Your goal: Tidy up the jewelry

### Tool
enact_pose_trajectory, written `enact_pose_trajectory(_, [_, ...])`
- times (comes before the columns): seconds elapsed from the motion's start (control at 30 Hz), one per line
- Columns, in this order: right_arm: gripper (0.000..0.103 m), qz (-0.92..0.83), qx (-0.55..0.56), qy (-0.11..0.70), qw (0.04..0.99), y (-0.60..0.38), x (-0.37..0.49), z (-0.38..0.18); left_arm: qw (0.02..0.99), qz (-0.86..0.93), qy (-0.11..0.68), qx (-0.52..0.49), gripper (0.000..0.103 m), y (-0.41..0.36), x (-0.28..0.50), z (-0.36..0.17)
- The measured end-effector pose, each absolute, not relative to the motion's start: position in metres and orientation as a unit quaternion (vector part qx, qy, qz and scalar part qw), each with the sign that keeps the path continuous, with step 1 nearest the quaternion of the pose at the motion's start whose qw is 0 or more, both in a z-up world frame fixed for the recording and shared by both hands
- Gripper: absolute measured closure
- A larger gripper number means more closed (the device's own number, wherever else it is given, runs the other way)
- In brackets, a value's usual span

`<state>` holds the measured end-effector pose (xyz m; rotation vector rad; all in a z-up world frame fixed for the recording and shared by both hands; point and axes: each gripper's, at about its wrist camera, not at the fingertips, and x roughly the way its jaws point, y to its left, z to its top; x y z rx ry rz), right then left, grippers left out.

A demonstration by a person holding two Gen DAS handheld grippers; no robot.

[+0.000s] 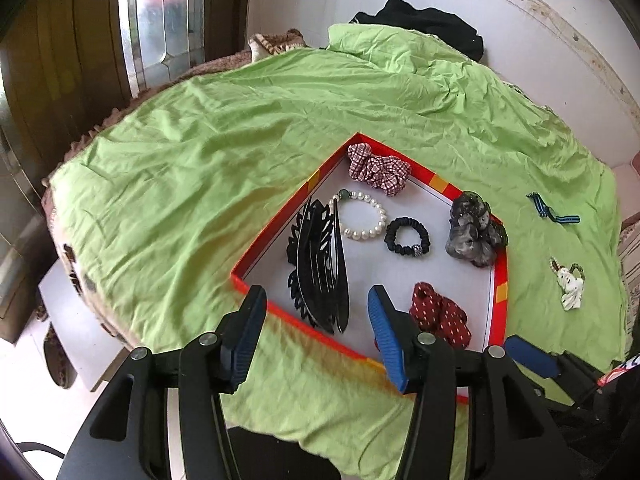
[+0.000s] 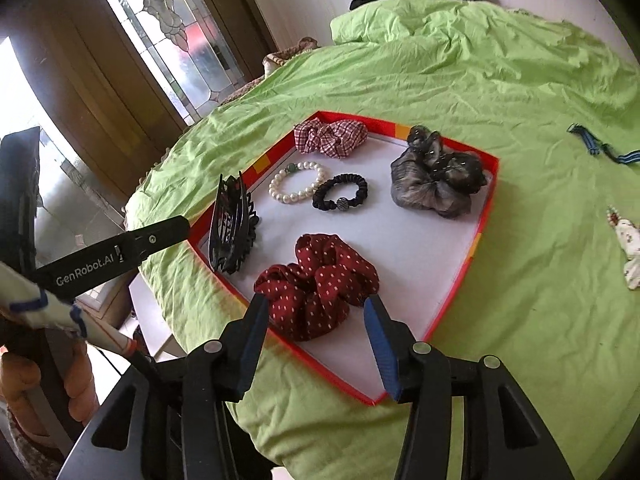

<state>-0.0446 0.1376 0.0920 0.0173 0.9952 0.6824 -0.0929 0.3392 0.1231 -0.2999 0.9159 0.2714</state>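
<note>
A red-rimmed white tray [image 1: 502, 280] [image 2: 486, 204] lies on a green cloth. In it are a black claw clip [image 1: 320, 264] [image 2: 232, 228], a pearl bracelet [image 1: 366, 216] [image 2: 296, 182], a black hair tie [image 1: 406, 236] [image 2: 340, 192], a plaid scrunchie [image 1: 378, 168] [image 2: 330, 136], a grey scrunchie [image 1: 474, 232] [image 2: 434, 178] and a dark red dotted scrunchie [image 1: 440, 316] [image 2: 316, 284]. My left gripper [image 1: 318, 328] is open and empty over the tray's near edge. My right gripper [image 2: 316, 336] is open and empty just in front of the red scrunchie.
On the cloth right of the tray lie a striped blue ribbon clip [image 1: 552, 210] [image 2: 604, 148] and a white floral hair tie [image 1: 568, 282] [image 2: 628, 244]. A black garment [image 1: 432, 22] lies at the far edge. A wooden door with glass [image 2: 160, 40] stands left.
</note>
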Motion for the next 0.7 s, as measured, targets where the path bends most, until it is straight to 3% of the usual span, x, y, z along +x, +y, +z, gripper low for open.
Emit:
enact_pose_trajectory(0.13, [0.049, 0.311, 0.005, 0.457, 0.833, 0.122, -0.057, 0.098, 0.882, 0.141, 0.432, -0.127, 0.05, 0.325, -0.107, 0.132])
enact_pose_trajectory(0.27, [0.047, 0.294, 0.009, 0.45, 0.843, 0.1, -0.07, 0.099, 0.89, 0.143, 0.418, -0.115, 0.042, 0.308, -0.123, 0.143])
enact_pose_trajectory(0.7, [0.047, 0.242, 0.054, 0.459, 0.853, 0.037, -0.087, 0.091, 0.899, 0.123, 0.417, -0.048, 0.042, 0.253, -0.137, 0.153])
